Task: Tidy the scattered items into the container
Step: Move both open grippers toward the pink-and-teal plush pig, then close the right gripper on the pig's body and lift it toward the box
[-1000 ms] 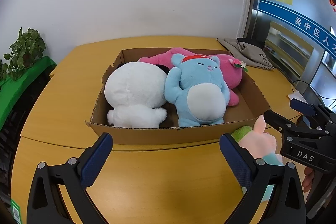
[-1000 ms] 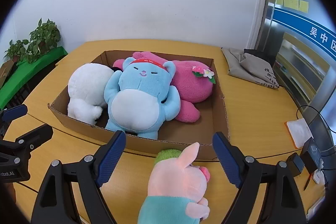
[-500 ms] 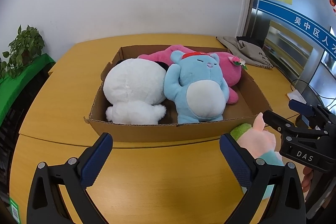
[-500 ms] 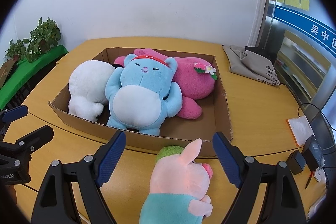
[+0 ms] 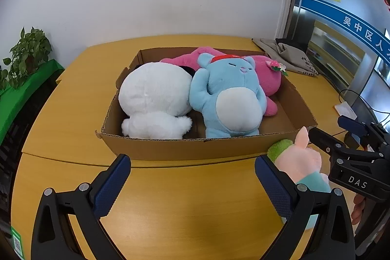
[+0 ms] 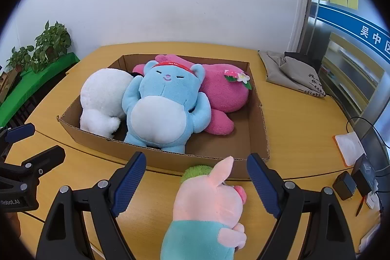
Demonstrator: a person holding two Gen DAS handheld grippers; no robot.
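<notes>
On the yellow wooden bench (image 6: 292,128), just in front of the cardboard box (image 6: 256,118), stands a pink plush pig (image 6: 207,201) with one pointed ear up, a green tuft behind its head, a darker pink snout and a teal top. It sits upright outside the box, near the box's front wall. Inside the box lie a white plush (image 6: 102,99), a blue plush bear (image 6: 165,109) with a red headband and pale belly, and a pink plush (image 6: 224,94) bearing a strawberry and flower. The right gripper (image 6: 196,182) is spread wide around the pig's head, its blue pads apart from the plush on both sides, grasping nothing. The left gripper (image 5: 192,182) also stands wide and empty over bare bench.
</notes>
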